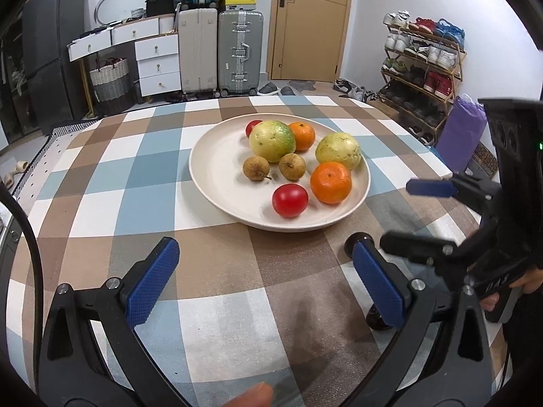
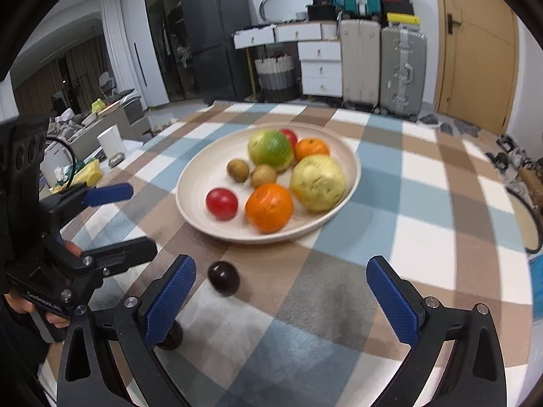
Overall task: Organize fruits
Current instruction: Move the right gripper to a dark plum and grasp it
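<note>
L gripper (image 1: 268,283) wide apart, empty | R gripper (image 2: 281,298) wide apart, empty | plate (image 1: 217,173) w/ fruit on tabletop (image 1: 101,183) | 2 dark plums (image 2: 224,278) beside plate

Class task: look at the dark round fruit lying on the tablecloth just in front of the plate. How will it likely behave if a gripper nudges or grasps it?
The dark fruit is round and glossy, so a nudge would probably roll it across the checked tablecloth. Its smooth skin may slip between pads, and it probably bruises if squeezed hard.
</note>
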A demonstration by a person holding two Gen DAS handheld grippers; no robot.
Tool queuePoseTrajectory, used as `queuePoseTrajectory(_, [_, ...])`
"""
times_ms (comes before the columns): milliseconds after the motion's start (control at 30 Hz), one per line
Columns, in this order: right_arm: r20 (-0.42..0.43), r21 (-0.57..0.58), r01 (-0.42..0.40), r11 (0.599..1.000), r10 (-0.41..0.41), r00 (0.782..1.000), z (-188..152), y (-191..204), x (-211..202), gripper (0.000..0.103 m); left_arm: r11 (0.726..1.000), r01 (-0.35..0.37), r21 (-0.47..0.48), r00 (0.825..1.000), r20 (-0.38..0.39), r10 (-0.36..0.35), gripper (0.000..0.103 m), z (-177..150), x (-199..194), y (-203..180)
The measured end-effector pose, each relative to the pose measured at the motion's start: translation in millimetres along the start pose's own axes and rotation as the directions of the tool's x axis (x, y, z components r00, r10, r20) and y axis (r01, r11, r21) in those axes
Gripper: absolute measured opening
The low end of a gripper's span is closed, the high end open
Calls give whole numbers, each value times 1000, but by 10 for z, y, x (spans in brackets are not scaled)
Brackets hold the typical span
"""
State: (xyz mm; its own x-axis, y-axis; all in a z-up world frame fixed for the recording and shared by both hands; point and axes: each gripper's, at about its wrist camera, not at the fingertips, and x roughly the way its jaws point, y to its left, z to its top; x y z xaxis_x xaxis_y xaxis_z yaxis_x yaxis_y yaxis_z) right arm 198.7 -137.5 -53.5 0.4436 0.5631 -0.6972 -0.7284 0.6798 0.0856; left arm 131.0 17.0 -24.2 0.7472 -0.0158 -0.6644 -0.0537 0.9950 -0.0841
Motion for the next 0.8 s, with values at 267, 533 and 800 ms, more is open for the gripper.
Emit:
queuePoseTrajectory(267, [-58,-16,-34,999,33,998,-33,110,136,102,999,-19,-38,1000,-7,19,102,12,33,101])
queuePoseTrajectory(533, [-90,-28,-60,998,57,994,-41,178,199,77,998,-33,-49,999,-12,32,102,15,51,144])
queuePoseTrajectory(800, [-109,-77,-81,994,72,991,-65,320,207,54,998,-35,-44,999,-11,34,102,10,56,143])
